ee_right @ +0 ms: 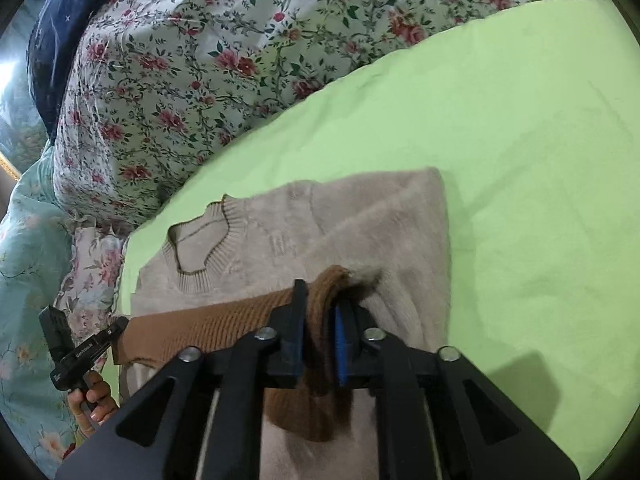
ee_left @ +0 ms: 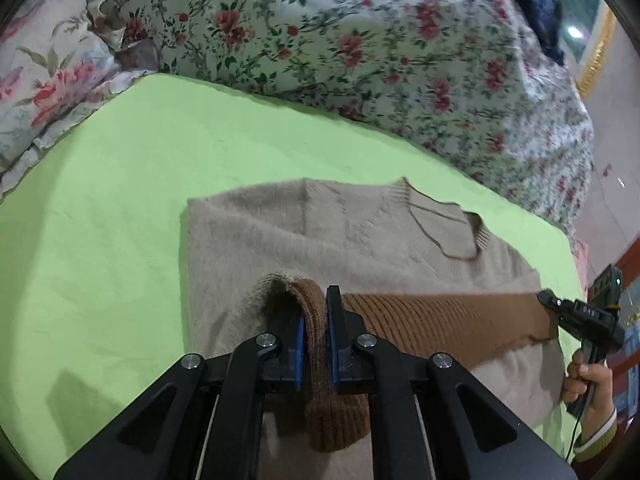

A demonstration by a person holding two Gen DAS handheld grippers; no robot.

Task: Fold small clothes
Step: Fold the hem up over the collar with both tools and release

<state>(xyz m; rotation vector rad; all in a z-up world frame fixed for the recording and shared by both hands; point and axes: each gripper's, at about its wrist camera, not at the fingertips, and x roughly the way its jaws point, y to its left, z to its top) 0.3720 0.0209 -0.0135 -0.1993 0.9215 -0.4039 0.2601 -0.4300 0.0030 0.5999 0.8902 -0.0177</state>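
1. A bed carries the work: a light green sheet [ee_left: 120, 208] covers its flat top, wrinkled but smooth enough to lay clothes on.
2. At the far edge of the sheet a flowered quilt [ee_left: 340, 48] is heaped high, white with red roses; a dark blue cloth [ee_right: 60, 40] lies on top of it.
3. At the far left in the left wrist view sits a pillow [ee_left: 44, 76] with large pink flowers. Past the quilt a gilded frame [ee_left: 598, 52] shows against the room's wall.
4. The beige sweater [ee_left: 280, 240] lies flat in the middle of the sheet, neck opening toward the far side, its brown ribbed hem [ee_left: 440, 320] folded up over the body, toward the near side.
5. The left gripper [ee_left: 316, 332] pinches one end of that brown hem, blue pads tight against the knit.
6. The right gripper [ee_right: 320, 336] clamps the other end of the hem likewise; a hand [ee_left: 588, 384] holds its handle at the near right.
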